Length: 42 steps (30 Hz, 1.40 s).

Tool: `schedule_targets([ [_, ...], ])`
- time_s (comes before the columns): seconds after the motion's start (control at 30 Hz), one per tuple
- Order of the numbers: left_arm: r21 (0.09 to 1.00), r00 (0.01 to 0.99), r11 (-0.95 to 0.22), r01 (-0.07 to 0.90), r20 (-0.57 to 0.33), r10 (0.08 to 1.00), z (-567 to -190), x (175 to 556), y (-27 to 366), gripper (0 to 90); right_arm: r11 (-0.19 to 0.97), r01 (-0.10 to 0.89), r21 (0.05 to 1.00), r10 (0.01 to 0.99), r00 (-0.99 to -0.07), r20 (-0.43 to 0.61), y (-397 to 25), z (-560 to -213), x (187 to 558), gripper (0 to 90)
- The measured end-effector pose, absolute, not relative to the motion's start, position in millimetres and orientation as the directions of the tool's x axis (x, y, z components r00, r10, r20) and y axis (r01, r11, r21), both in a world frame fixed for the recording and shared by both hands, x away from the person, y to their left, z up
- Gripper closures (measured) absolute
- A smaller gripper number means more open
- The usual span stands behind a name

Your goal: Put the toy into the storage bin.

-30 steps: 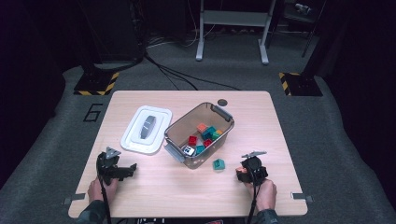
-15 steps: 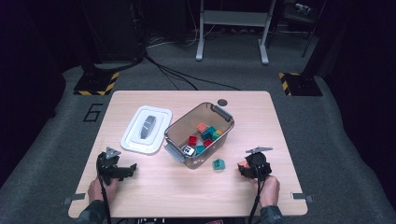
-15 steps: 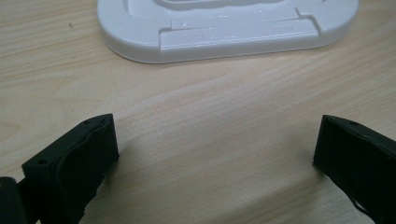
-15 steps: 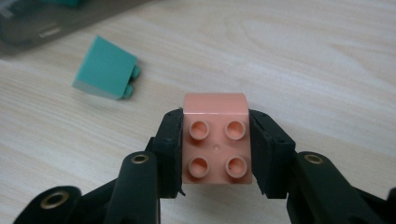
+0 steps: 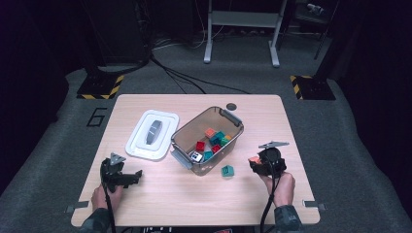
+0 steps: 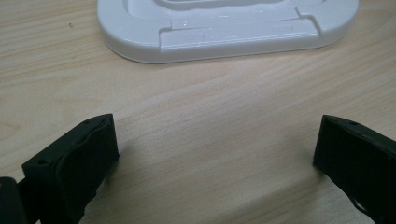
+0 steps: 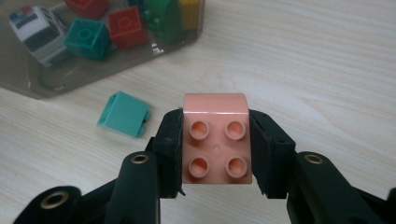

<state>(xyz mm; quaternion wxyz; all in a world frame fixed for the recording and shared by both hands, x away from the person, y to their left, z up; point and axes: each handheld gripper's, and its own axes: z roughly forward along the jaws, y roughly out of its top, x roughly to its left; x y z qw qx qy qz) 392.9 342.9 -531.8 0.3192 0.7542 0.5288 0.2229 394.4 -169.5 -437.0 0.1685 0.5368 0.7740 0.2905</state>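
Salmon-pink plastic 4-stud brick [image 7: 216, 139] was clamped between the right gripper's [image 7: 215, 149] 2 jaws, held above the light wooden table [image 5: 160, 199] just right of a teal plastic block [image 7: 123, 113] and the clear plastic bin [image 5: 228, 120] of bricks. Left gripper [image 6: 215, 149] sat with jaws spread wide, nothing between them, near the white plastic lid [image 6: 224, 28].

A fixed overhead camera looks forward and down on the whole pale wooden table [image 5: 194, 194]. The left claw [image 6: 215, 154] camera skims the tabletop, facing the white plastic lid [image 6: 224, 28]. The right claw [image 7: 215, 149] camera looks closely at the clear plastic bin [image 7: 42, 79], shared with overhead.
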Motion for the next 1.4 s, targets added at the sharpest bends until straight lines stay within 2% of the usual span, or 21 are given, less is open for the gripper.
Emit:
schedule_targets([
  [1.4,0.717,0.338,-0.23,0.658,-0.008,0.941,-531.9,392.8,342.4,0.0,0.32,0.643,0.696,0.898,-0.44,-0.007,-153.9,-357.8,419.5,58.9],
])
